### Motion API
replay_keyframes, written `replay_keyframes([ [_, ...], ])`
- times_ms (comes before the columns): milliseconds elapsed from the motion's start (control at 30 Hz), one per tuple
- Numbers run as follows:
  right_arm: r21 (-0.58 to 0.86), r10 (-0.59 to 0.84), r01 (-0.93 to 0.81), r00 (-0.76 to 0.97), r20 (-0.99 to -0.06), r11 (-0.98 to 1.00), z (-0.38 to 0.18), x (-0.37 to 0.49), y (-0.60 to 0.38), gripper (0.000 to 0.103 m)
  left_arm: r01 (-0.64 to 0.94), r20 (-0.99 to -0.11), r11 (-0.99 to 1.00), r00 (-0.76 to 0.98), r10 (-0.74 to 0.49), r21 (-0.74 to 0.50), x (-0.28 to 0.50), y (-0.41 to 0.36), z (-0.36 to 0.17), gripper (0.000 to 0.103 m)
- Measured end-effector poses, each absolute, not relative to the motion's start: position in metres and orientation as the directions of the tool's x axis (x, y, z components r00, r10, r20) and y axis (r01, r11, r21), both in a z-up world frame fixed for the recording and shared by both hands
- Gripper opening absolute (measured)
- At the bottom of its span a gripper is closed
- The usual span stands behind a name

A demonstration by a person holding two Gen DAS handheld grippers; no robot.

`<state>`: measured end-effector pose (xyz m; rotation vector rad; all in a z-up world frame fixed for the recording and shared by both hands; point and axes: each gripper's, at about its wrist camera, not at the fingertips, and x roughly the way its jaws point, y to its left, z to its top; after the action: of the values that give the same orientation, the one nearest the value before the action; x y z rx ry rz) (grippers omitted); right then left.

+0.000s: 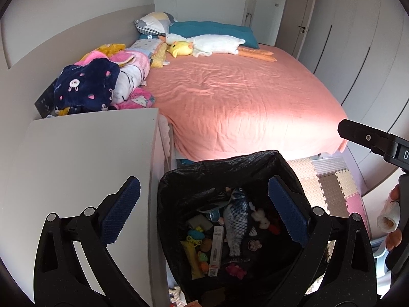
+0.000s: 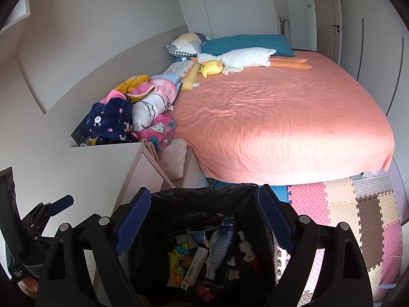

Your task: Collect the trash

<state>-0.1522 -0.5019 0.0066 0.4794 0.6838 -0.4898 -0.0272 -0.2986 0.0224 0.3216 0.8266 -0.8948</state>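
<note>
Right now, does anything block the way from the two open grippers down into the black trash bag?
Nothing visible does. The left gripper and right gripper both hover open and empty above the black trash bag, whose mouth is wide open. Inside lie a toy fish and small items.

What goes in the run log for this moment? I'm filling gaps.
stage: over bin | left gripper: open, empty | right gripper: open, empty | trash bin: black liner, toy fish and small items inside

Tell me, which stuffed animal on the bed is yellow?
The small round plush by the pillows is yellow; the long goose behind it is white with orange legs.
</note>
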Motion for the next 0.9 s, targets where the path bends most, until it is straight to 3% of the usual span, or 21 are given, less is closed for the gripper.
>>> replay_keyframes([
  [900, 0.252, -0.263, 0.568, 0.67, -0.694, 0.784, 0.0058, -0.1468, -0.506, 0.086, 0.799, -0.752, 0.598, 0.351, -0.558, -0.07, -0.02, -0.3068, 0.0219, 0.097],
])
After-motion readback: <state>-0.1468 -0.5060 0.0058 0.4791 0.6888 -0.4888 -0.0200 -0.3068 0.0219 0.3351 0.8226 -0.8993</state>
